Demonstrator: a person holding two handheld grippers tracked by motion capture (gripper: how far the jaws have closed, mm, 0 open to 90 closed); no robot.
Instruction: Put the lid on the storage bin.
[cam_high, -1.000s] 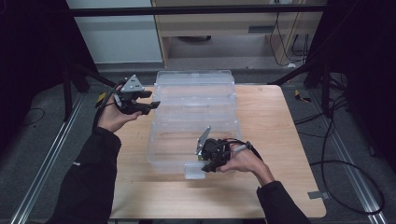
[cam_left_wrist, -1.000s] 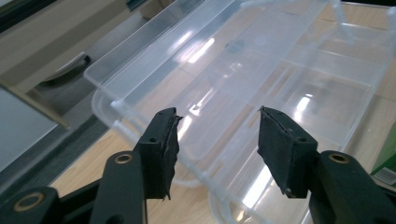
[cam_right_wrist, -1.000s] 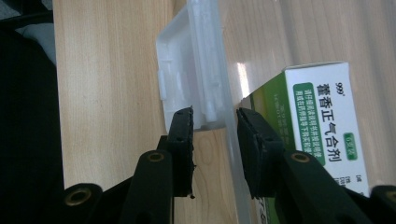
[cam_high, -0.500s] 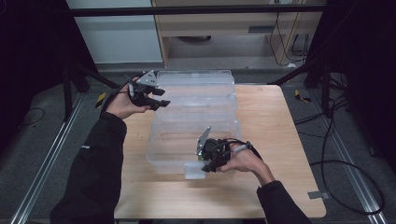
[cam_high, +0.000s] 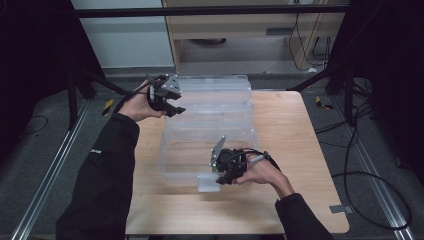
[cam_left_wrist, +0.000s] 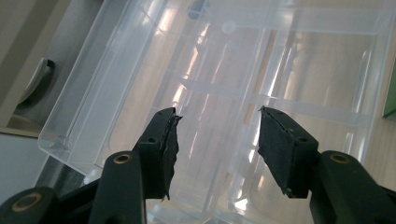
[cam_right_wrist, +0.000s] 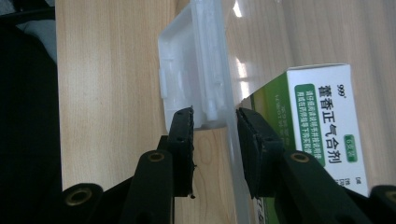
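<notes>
Clear plastic storage box (cam_high: 210, 120) sits mid-bench. My right jaws (cam_right_wrist: 215, 123) pinch its white latch (cam_right_wrist: 187, 70) at the six o'clock wall; my left jaws (cam_high: 172, 107) hover apart, empty, at ten o'clock.

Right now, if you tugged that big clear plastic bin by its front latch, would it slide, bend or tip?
The clear bin looks thin-walled and almost empty, so probably light and likely to slide on the smooth wooden table. Held at the latch by the right gripper, its wall may flex. Its wide, low shape makes tipping unlikely.
</notes>
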